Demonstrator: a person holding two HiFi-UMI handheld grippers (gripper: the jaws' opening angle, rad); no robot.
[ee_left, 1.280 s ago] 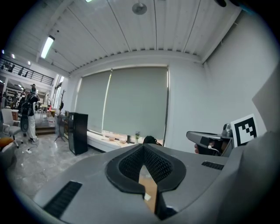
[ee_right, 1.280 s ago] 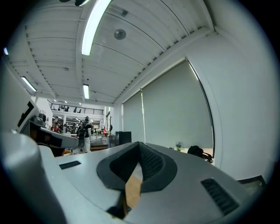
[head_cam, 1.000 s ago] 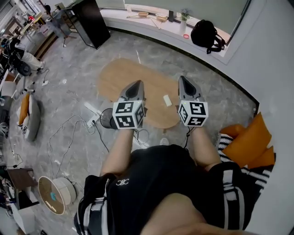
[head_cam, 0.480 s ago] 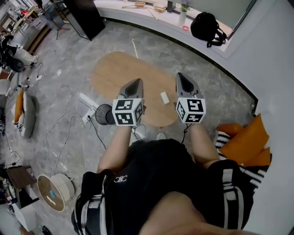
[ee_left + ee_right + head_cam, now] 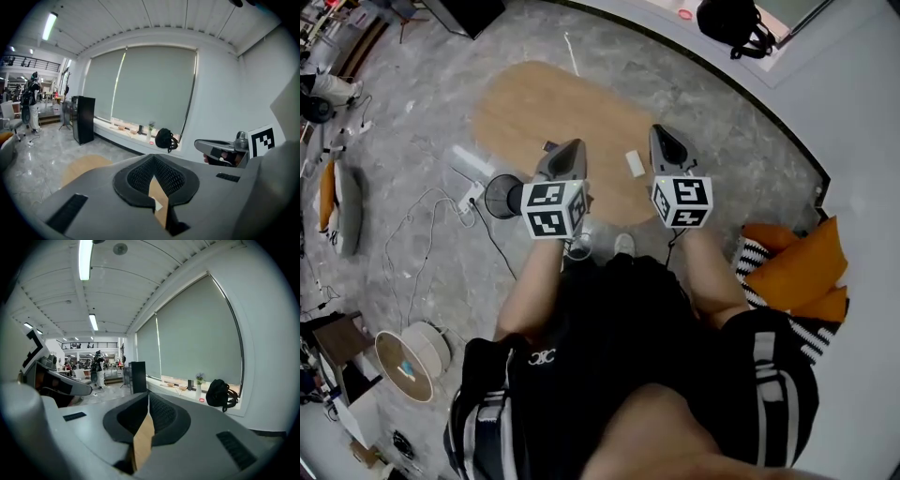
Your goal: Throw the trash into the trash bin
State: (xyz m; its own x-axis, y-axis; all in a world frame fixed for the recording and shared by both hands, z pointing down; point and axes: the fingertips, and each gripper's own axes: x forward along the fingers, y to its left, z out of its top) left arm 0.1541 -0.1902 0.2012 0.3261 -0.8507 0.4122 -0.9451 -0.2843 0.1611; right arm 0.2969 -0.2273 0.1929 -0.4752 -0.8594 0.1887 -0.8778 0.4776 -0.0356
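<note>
Bin (image 5: 501,195): black mesh, upright on the floor just beside the worktop (image 5: 544,103), left of the left gripper (image 5: 572,146). Inside looks dark; contents cannot be made out. Trash (image 5: 635,163): small white piece lying on the worktop, between the two grippers, nearer the right gripper (image 5: 659,132). Not in the bin. Left gripper: jaws together, nothing held. Right gripper: jaws together, nothing held. Neither touches the trash
</note>
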